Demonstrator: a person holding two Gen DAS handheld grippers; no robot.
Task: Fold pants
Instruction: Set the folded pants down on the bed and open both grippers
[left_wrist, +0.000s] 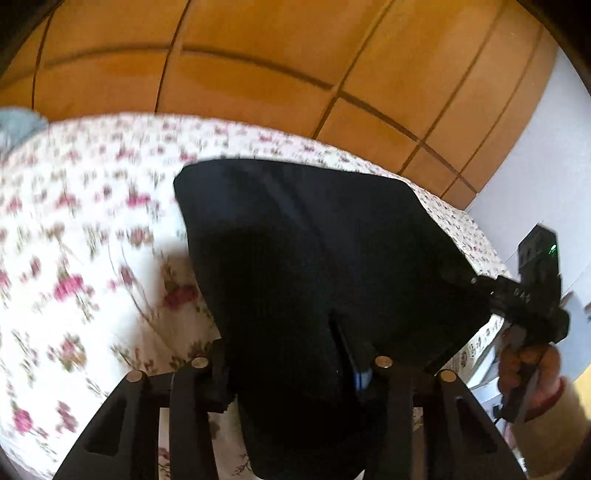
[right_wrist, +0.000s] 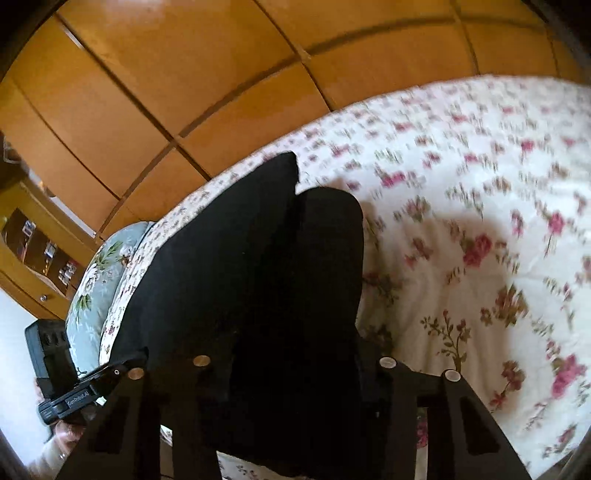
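Observation:
The black pants lie on a bed with a white floral cover, with their near part lifted toward both cameras. My left gripper is shut on the near edge of the pants, and the cloth drapes over its fingers. In the right wrist view the pants rise in two folds from my right gripper, which is shut on them too. The right gripper also shows in the left wrist view, pinching the pants' right corner. The left gripper's body shows in the right wrist view at the lower left.
A wooden wardrobe stands behind the bed. A pale green floral pillow lies at the bed's far end. A wooden shelf unit stands at the left. A white wall is at the right.

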